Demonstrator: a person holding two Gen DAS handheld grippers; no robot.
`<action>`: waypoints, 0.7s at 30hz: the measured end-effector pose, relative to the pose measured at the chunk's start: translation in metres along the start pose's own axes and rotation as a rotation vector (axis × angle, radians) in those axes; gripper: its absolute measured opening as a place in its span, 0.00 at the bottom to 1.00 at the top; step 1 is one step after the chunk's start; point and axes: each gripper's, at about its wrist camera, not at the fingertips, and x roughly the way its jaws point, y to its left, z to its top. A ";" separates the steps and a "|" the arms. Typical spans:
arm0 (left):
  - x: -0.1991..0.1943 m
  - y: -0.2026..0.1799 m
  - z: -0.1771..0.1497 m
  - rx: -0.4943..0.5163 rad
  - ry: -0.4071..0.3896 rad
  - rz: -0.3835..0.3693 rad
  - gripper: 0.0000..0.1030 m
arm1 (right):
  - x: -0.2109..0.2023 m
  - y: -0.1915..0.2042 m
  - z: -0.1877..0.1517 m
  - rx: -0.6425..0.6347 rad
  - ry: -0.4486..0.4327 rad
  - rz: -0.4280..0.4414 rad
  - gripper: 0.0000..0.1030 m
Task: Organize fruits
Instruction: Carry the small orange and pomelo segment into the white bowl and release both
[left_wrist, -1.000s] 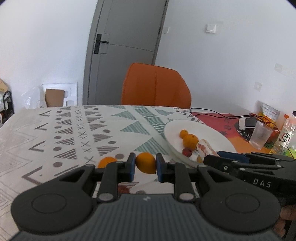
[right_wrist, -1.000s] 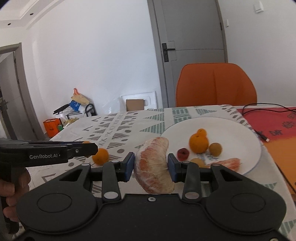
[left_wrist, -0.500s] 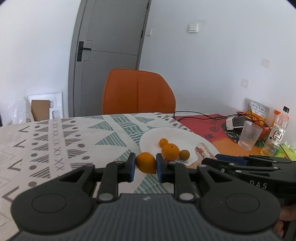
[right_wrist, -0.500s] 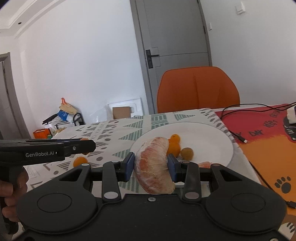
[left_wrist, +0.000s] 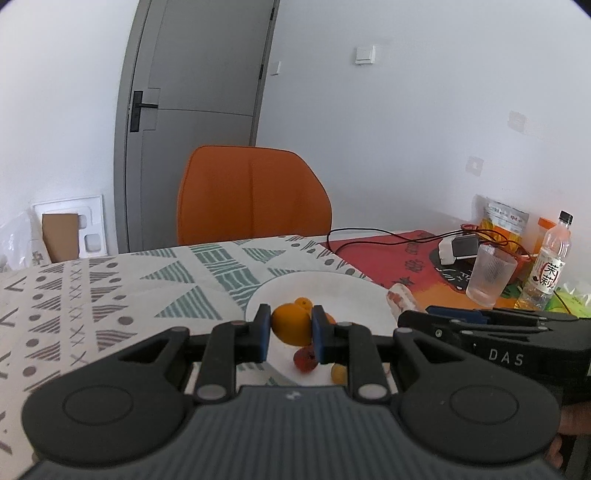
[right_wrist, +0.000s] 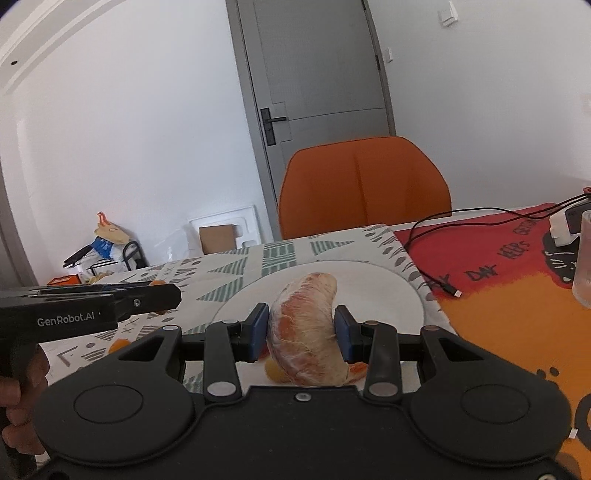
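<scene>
Gripping, left tool (left_wrist: 287, 329): a small orange (left_wrist: 290, 327) is clamped between the blue pads, held above the near rim of the white plate (left_wrist: 343, 291).
Gripping, right tool (right_wrist: 300, 334): a peeled pomelo segment (right_wrist: 308, 328) is pinched upright between the pads, held over the near part of the plate (right_wrist: 388, 295).
Plate contents: in the left wrist view a red fruit (left_wrist: 304, 361) and a small yellow fruit (left_wrist: 338, 373) are seen on the near part, and a small mandarin (left_wrist: 304, 303) is partly hidden behind the held orange.
Loose fruit: a small orange piece (right_wrist: 119, 345) is seen on the tabletop, left of the plate, in the right wrist view.
Tabletop: a patterned cloth (left_wrist: 110, 295) is spread on the left part, a red and orange mat (right_wrist: 517, 295) on the right.
Right side: a ribbed glass (left_wrist: 489, 275) and a bottle (left_wrist: 546, 269) are stood near each other; a black cable (right_wrist: 436, 240) is laid across the mat.
Far side: an orange chair (left_wrist: 253, 194) is set behind the tabletop, in front of a grey door (left_wrist: 199, 96).
</scene>
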 end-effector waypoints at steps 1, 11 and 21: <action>0.002 0.000 0.001 0.000 0.000 -0.001 0.21 | 0.002 -0.002 0.001 0.001 0.001 -0.002 0.36; 0.030 -0.002 0.006 0.006 0.024 0.001 0.21 | 0.017 -0.017 0.005 0.010 0.009 -0.007 0.36; 0.058 -0.001 0.007 -0.003 0.061 0.002 0.21 | 0.036 -0.028 0.012 0.019 0.022 -0.030 0.36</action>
